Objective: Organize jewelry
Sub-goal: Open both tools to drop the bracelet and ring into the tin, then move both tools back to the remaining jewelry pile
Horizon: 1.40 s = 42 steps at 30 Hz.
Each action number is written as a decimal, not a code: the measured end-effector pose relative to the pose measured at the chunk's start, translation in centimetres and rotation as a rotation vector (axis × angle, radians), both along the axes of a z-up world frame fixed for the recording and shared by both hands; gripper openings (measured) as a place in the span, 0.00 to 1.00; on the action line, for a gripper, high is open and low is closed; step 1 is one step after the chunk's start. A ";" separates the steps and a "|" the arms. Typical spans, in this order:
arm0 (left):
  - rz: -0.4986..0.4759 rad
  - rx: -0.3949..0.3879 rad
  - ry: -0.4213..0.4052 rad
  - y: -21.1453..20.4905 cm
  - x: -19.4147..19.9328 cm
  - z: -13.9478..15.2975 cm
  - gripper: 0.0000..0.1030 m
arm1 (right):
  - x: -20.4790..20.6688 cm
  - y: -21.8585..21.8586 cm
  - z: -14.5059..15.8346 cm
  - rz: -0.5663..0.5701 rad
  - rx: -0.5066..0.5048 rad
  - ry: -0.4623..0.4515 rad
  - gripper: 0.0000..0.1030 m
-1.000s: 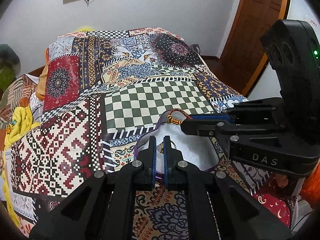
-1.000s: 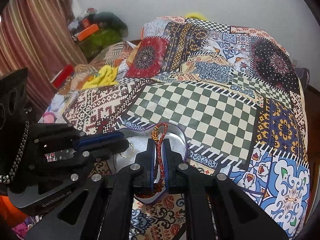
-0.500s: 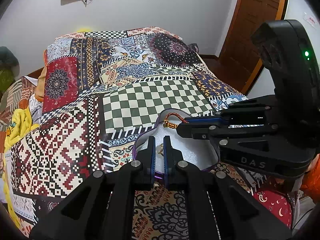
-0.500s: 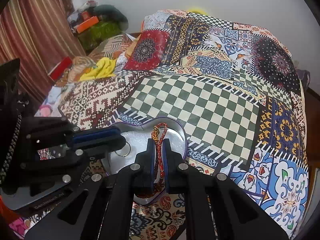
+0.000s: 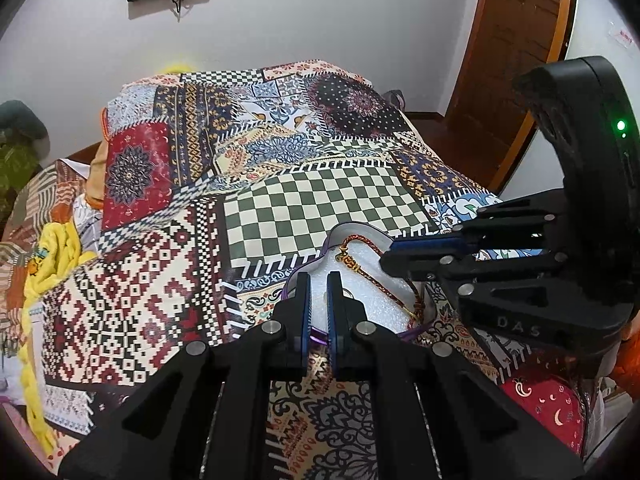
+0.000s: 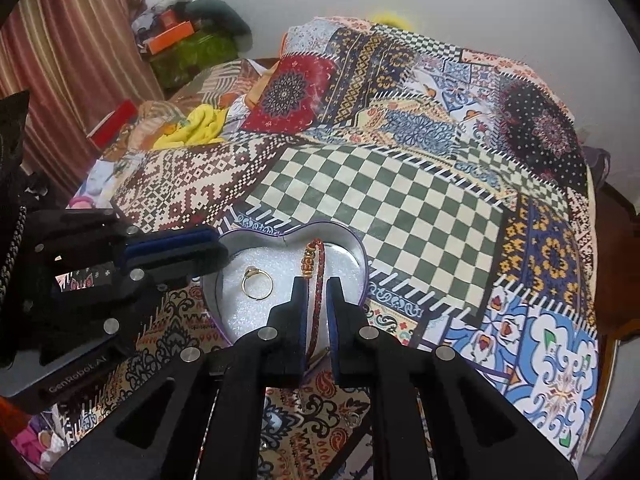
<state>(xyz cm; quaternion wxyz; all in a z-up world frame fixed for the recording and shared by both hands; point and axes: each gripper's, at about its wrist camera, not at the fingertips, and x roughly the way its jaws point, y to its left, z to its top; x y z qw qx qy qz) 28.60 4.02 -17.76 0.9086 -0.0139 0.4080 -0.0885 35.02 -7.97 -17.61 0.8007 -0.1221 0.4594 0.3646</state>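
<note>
A heart-shaped tin (image 6: 352,252) with white foam lining sits on the patchwork bedspread; it also shows in the left wrist view (image 5: 336,236). A red braided bracelet with gold beads (image 6: 316,276) lies across the foam, its near end over the rim; it shows in the left wrist view too (image 5: 360,268). A gold ring (image 6: 258,284) lies on the foam to its left. My right gripper (image 6: 318,292) is slightly open, with the bracelet lying loose between its fingers. My left gripper (image 5: 318,284) is slightly open and empty at the tin's near rim.
The patchwork bedspread (image 6: 400,184) covers the bed. A yellow cloth (image 6: 196,128) and piled clothes lie at the left. Striped curtains (image 6: 60,60) hang at far left. A wooden door (image 5: 516,60) stands at the right of the left wrist view.
My right gripper has opened a little and let go of the bracelet, which now lies in the tin. Both grippers have drawn back slightly, so the ring is now in plain view.
</note>
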 end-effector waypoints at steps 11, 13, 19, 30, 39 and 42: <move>0.016 0.020 -0.029 0.0 -3.0 2.2 0.20 | -3.6 -1.4 4.2 -0.047 0.030 -0.134 0.44; 0.020 0.024 -0.038 0.0 -3.6 2.6 0.34 | -4.4 -1.7 4.9 -0.051 0.039 -0.153 0.44; 0.037 0.020 -0.047 0.3 -5.7 3.6 0.38 | -6.5 -2.6 6.3 -0.071 0.044 -0.192 0.44; 0.027 0.006 0.007 -0.4 -8.5 2.3 0.41 | -9.1 -4.3 5.7 -0.103 0.045 -0.174 0.44; -0.012 0.003 0.084 -2.0 -9.3 -0.5 0.41 | -10.1 -5.9 2.7 -0.137 -0.003 -0.122 0.44; -0.027 0.004 0.115 -2.5 -9.2 -1.6 0.41 | -10.5 -6.2 1.8 -0.141 -0.020 -0.106 0.44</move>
